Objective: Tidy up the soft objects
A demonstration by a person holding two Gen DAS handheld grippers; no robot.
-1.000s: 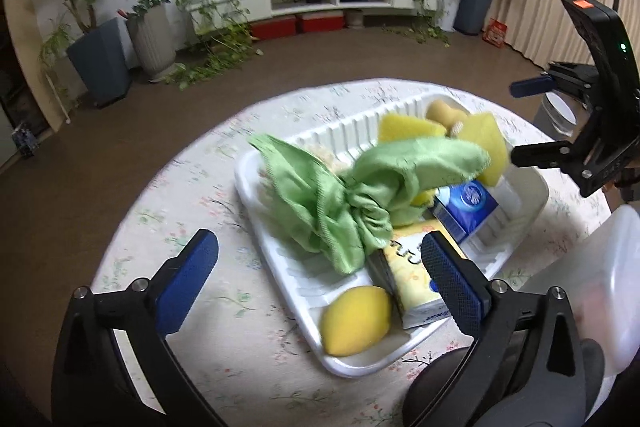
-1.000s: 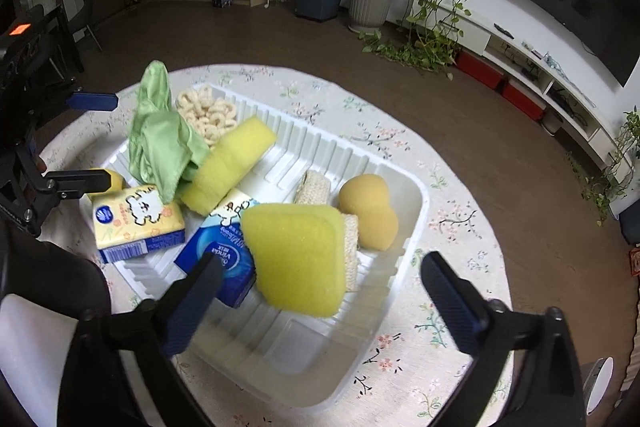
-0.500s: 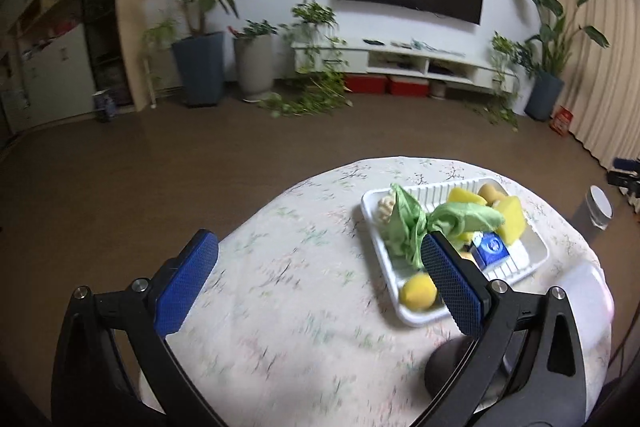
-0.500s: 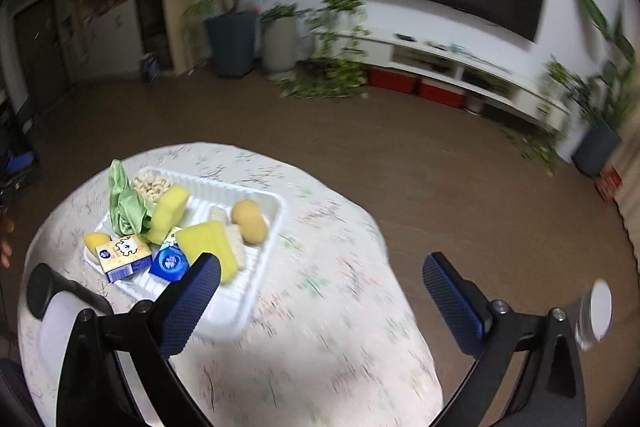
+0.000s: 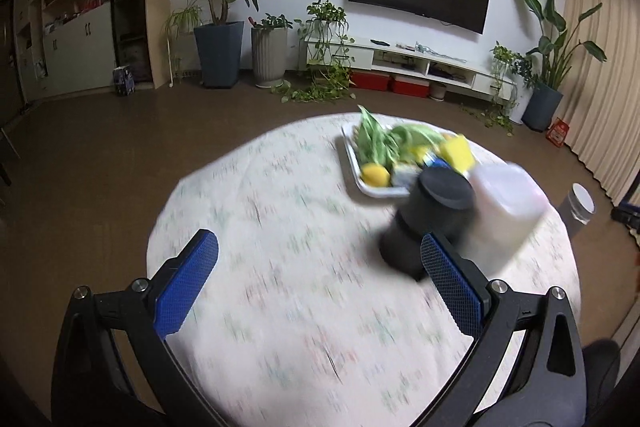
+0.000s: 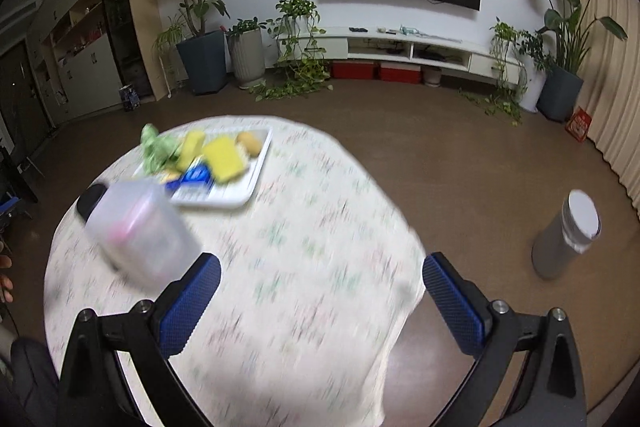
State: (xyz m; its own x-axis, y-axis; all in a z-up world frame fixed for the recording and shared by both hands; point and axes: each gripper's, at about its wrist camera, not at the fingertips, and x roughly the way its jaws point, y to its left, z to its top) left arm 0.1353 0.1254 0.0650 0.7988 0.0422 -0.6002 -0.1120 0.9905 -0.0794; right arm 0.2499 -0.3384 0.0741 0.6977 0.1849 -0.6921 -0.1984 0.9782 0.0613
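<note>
**Both grippers wide open, soft stuff all sitting in the tray**

The left gripper [image 5: 316, 283] has its jaws spread wide with nothing between them, just hanging above the round bench [image 5: 280, 267] with the flowery cloth. Same for the right gripper [image 6: 320, 291]: jaws fully apart, holding nothing, over the near edge of the bench.

All the soft things are piled in the white tray [image 6: 236, 195] at the far side of the bench. There's a crumpled green cloth [image 5: 380, 143] at the left end, a yellow sponge [image 6: 224, 159] roughly in the middle, a blue packet [image 6: 196, 175] just beside it, and a tan rounded sponge [image 6: 250, 143] near the far right corner. From the left view a small yellow round one [image 5: 376, 174] sits at the tray's near corner.

Near the tray stand a translucent plastic container [image 6: 140, 231] and a dark cylinder [image 5: 432, 223], touching each other in the left view. Everything on the bench is pretty blurry. A grey canister [image 6: 568, 243] stands on the floor off to the right.
</note>
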